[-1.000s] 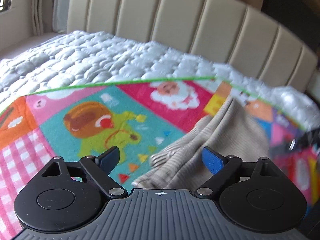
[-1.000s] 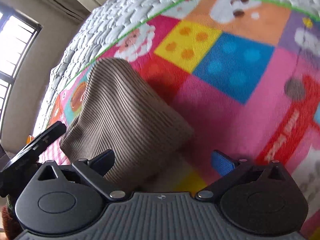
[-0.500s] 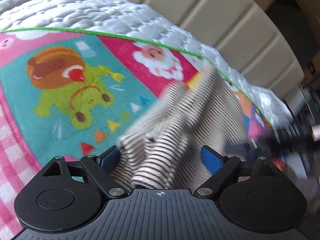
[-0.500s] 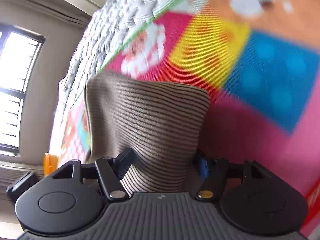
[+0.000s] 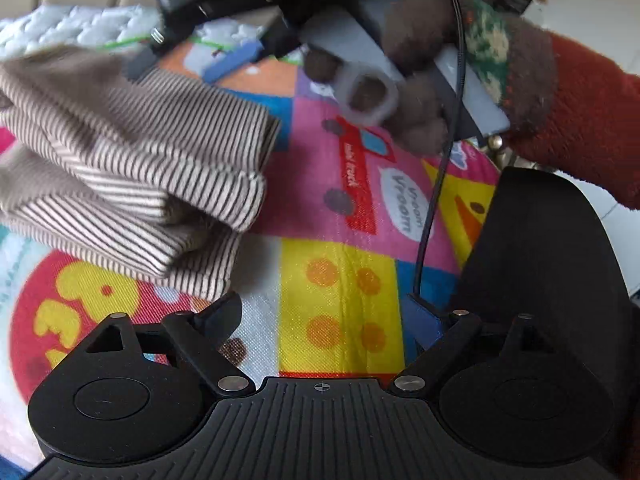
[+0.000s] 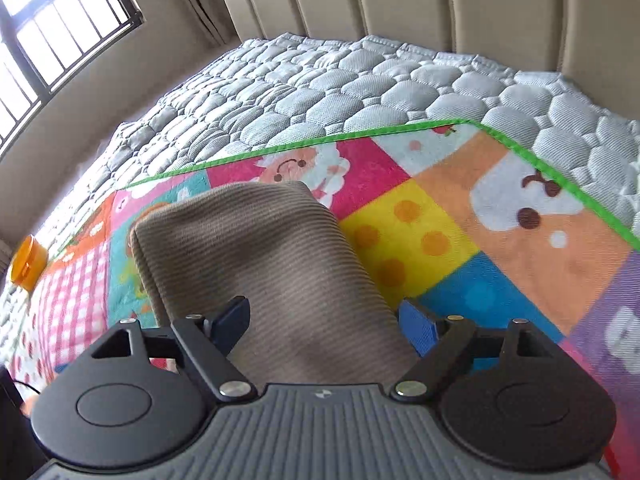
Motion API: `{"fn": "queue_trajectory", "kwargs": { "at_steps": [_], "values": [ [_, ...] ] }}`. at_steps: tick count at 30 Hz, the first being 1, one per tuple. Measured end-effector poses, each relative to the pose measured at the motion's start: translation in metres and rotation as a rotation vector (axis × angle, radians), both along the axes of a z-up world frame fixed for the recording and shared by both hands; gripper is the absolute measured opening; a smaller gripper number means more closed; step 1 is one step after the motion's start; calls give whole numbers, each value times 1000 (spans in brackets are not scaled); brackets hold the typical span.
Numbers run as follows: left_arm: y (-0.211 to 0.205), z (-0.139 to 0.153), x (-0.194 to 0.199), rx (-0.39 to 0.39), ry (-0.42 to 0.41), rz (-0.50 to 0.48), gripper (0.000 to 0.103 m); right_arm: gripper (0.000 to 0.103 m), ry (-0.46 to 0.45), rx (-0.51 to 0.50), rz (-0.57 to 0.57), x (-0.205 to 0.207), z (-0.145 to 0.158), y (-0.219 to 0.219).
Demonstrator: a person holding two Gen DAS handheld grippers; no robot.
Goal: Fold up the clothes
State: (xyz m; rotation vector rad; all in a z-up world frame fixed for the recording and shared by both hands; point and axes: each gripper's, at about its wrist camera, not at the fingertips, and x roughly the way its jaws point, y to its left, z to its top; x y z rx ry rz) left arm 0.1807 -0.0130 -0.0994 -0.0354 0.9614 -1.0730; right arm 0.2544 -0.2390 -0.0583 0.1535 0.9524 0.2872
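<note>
A folded brown-and-white striped garment (image 5: pixel 132 168) lies in layers on the colourful play mat (image 5: pixel 340 280). My left gripper (image 5: pixel 324 320) is open and empty, hovering over the mat just right of and below the garment's corner. In the right wrist view the same garment (image 6: pixel 272 272) lies flat and runs between the open fingers of my right gripper (image 6: pixel 324 324), which do not pinch it. The right gripper and its gloved hand (image 5: pixel 420 92) show at the top of the left wrist view.
The mat lies on a white quilted mattress (image 6: pixel 320 92) with a beige padded headboard (image 6: pixel 440 4) behind. An orange round object (image 6: pixel 28 264) sits at the far left edge. A barred window (image 6: pixel 52 36) is at upper left. A black cable (image 5: pixel 436 184) hangs across the mat.
The left gripper let go of the garment and swung right, now over the mat. The right gripper opened and the garment dropped flat from its raised, pinched shape.
</note>
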Motion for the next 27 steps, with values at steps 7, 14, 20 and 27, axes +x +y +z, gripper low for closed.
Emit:
{"fn": "queue_trajectory", "kwargs": {
  "at_steps": [7, 14, 20, 27],
  "values": [
    [62, 28, 41, -159, 4, 423, 96, 85, -229, -133, 64, -58, 10, 9],
    [58, 28, 98, -32, -38, 874, 84, 85, -289, -247, 229, -75, -6, 52],
    [80, -7, 105, 154, -28, 945, 87, 89, -312, -408, 297, -85, -20, 70],
    [111, 35, 61, 14, 100, 1074, 86, 86, -433, -420, 210, -92, -6, 111]
  ]
}}
